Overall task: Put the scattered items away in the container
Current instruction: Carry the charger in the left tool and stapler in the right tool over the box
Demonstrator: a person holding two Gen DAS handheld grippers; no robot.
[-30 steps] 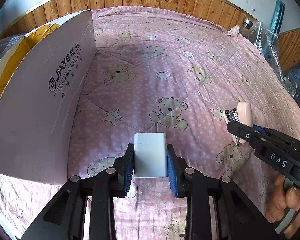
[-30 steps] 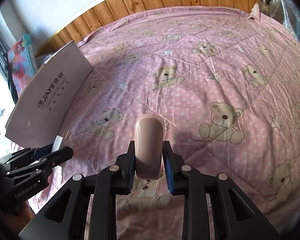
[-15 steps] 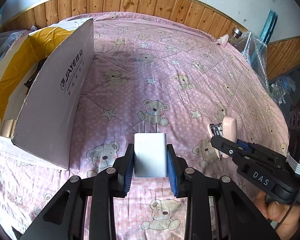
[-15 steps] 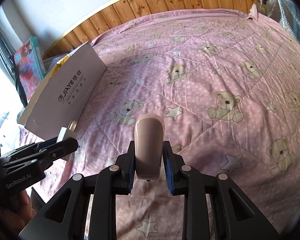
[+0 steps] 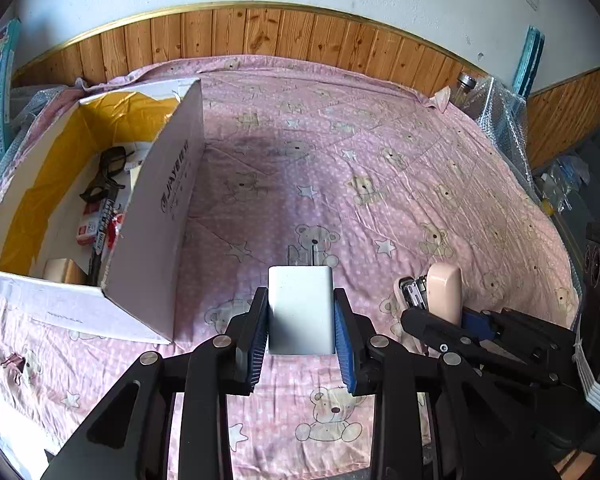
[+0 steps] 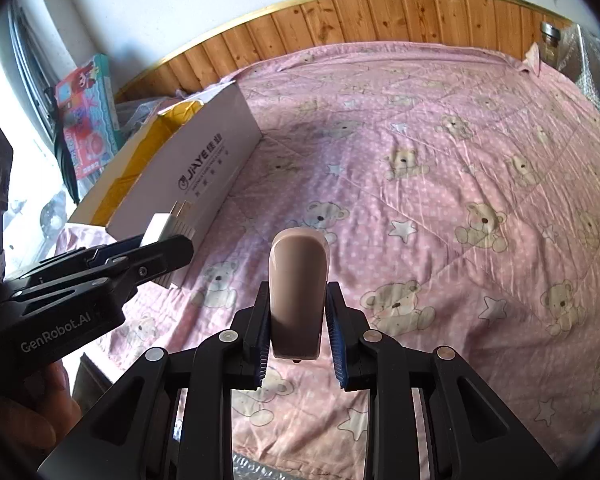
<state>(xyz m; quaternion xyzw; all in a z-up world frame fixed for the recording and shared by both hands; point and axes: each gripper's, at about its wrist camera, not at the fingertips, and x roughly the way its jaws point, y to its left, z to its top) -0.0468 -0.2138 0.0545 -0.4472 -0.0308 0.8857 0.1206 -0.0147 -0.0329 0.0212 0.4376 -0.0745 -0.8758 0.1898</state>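
Both grippers have risen and pulled back from the bed over the last second, so the open white cardboard box with the yellow lining [image 5: 156,216] now shows its inside at about ten o'clock in the left wrist view. Left gripper [image 5: 301,330] has its blue-padded fingers closed flat on the sides of a white rectangular plug-in charger [image 5: 301,308], prongs pointing away from the camera. Right gripper [image 6: 298,334] is clamped on a pale pink plastic stapler [image 6: 298,292], standing nose-up between the pads; from the left wrist its metal staple track shows at three o'clock. Inside the box I can see black-framed glasses [image 5: 108,176], a small red-and-white packet [image 5: 87,226] and a tan block [image 5: 62,272], so some tidying looks done. The pink teddy-bear quilt [image 5: 380,184] looks clear of loose items apart from a small pink clip [image 5: 14,362] at eight o'clock. To my eye, these two held pieces remain to be carried over the box wall and dropped in, perhaps the clip afterwards.
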